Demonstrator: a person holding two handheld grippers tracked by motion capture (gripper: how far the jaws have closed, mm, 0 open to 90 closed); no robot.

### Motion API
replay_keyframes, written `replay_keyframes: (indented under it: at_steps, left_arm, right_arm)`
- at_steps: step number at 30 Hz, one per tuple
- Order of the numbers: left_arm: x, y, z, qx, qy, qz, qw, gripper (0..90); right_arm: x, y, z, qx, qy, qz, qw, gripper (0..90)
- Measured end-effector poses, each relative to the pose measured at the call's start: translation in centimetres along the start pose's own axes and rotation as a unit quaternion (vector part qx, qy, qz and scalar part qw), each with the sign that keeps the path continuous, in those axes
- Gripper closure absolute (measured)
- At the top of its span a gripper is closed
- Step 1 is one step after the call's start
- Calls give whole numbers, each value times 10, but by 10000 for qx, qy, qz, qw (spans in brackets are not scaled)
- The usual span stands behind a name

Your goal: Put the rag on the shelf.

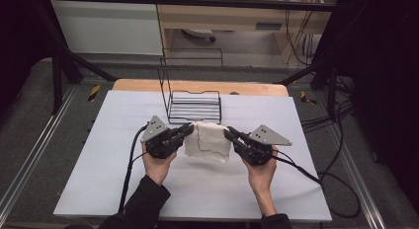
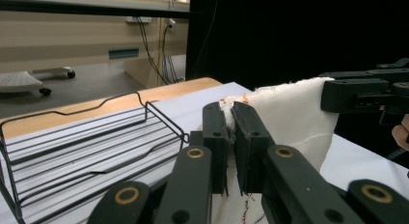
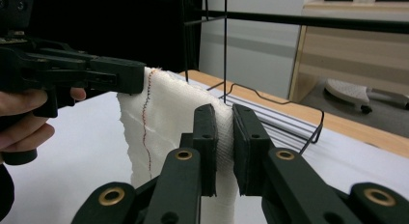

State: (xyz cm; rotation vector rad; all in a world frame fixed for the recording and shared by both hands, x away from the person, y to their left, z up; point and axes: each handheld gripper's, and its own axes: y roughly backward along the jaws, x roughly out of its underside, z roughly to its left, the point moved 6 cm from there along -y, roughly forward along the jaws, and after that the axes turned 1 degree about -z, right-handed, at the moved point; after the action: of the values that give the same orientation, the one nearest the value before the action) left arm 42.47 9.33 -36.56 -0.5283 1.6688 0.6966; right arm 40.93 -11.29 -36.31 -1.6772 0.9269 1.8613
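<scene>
A white cloth with a thin red stitched line hangs above the white table cover, held up between both grippers. My left gripper is shut on the cloth's left top corner; in the left gripper view the cloth is pinched between the black jaws of my left gripper. My right gripper is shut on the right top corner; in the right gripper view the cloth bunches between the jaws of my right gripper. Each gripper view shows the other gripper farther off, clamped on the opposite corner.
A black wire basket stands just behind the cloth, toward the table's far edge, its back frame rising high. It also appears as the wire basket beside my left jaws. The white cover lies over a wooden table. Cables trail from both grippers.
</scene>
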Motion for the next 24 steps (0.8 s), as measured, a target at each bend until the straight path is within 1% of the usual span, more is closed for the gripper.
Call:
replay_keyframes:
  at_steps: [5, 11, 15, 21, 24]
  left_arm:
    - [-9, 5, 0, -15, -53, -132, 9999, 842]
    - [-19, 10, 2, -40, -79, -278, 9996, 842]
    - [-25, 12, 3, -59, -110, -320, 9994, 842]
    - [-34, 15, 3, -77, -141, -401, 9991, 842]
    - [-38, 17, 4, -88, -203, -440, 9988, 842]
  right_arm:
    - [-9, -1, 3, 3, 32, -173, 9998, 813]
    - [-16, -2, 6, -24, 51, -300, 9995, 812]
    - [-22, -3, 8, -59, 38, -376, 9993, 812]
    - [-31, -3, 9, -36, 112, -468, 9988, 812]
    - [-37, -4, 10, -36, 98, -553, 9984, 811]
